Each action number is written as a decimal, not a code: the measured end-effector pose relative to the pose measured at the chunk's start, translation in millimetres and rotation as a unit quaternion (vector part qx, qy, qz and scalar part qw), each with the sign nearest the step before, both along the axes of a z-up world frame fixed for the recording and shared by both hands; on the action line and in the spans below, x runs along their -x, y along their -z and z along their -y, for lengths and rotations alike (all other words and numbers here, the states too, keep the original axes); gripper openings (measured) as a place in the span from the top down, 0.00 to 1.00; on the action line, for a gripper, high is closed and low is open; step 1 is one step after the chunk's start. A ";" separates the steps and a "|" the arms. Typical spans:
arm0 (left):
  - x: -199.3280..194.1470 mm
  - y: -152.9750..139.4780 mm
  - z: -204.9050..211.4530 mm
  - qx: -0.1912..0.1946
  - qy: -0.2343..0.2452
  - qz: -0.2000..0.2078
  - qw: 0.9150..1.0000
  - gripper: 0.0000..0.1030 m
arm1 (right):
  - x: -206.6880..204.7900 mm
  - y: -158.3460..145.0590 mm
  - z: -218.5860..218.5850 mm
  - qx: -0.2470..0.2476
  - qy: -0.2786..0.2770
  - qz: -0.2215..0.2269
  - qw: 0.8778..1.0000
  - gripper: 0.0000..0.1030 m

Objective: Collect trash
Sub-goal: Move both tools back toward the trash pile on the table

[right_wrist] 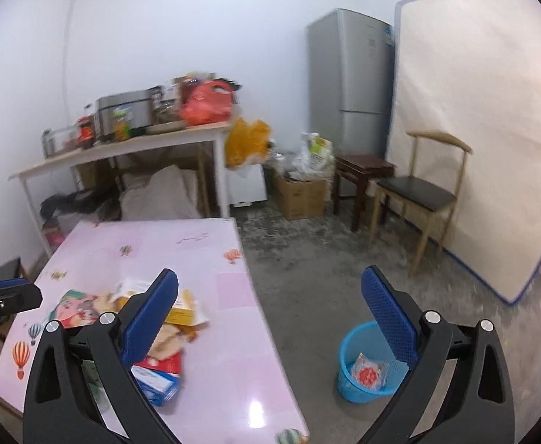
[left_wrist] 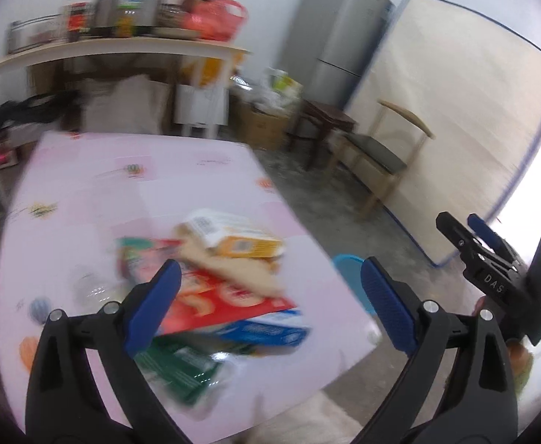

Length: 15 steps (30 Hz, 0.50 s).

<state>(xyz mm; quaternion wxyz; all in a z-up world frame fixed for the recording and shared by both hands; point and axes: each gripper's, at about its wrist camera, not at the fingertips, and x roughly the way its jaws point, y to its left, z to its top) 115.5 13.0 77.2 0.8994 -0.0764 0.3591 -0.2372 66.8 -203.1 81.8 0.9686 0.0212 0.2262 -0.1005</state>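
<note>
A pile of trash point(left_wrist: 229, 296) lies on the pink table point(left_wrist: 141, 185): a red box, a yellow-and-white carton, a blue box and a green packet. My left gripper point(left_wrist: 270, 270) hangs open above the pile with nothing between its fingers. The right gripper point(left_wrist: 459, 222) shows at the right, over the floor. In the right wrist view my right gripper point(right_wrist: 270, 277) is open and empty, above the table's right edge. A blue basket point(right_wrist: 344, 355) stands on the floor beside the table with a red-and-white wrapper point(right_wrist: 370, 372) in it. The pile point(right_wrist: 167, 336) and the left gripper point(right_wrist: 7, 294) show at left.
A wooden chair point(right_wrist: 418, 192) and a dark stool point(right_wrist: 363, 166) stand by a leaning mattress point(right_wrist: 474, 129). A grey fridge point(right_wrist: 352, 81), a cardboard box point(right_wrist: 300, 196) and a cluttered white side table point(right_wrist: 122, 148) line the back wall. The floor is bare concrete.
</note>
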 end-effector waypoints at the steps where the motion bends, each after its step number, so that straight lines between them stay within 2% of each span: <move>1: 3.7 1.7 -12.8 0.001 -0.011 0.001 1.000 0.08 | -4.4 -1.0 -12.3 0.009 -0.013 -0.005 1.000 0.06; 3: 9.7 5.9 -32.7 -0.005 -0.039 0.001 0.999 0.08 | -9.4 -2.1 -37.2 0.023 -0.044 -0.014 0.999 0.06; 6: 15.9 14.3 -59.1 -0.007 -0.069 -0.005 0.998 0.08 | -14.4 -1.3 -62.5 0.013 -0.084 -0.013 0.996 0.06; 11: 31.8 39.6 -102.1 0.036 -0.106 -0.032 0.993 0.08 | -12.5 6.1 -85.9 -0.039 -0.129 -0.014 0.991 0.06; 15: 45.6 61.1 -123.9 0.046 -0.133 -0.041 0.989 0.08 | -13.5 15.5 -95.0 -0.036 -0.146 -0.036 0.988 0.06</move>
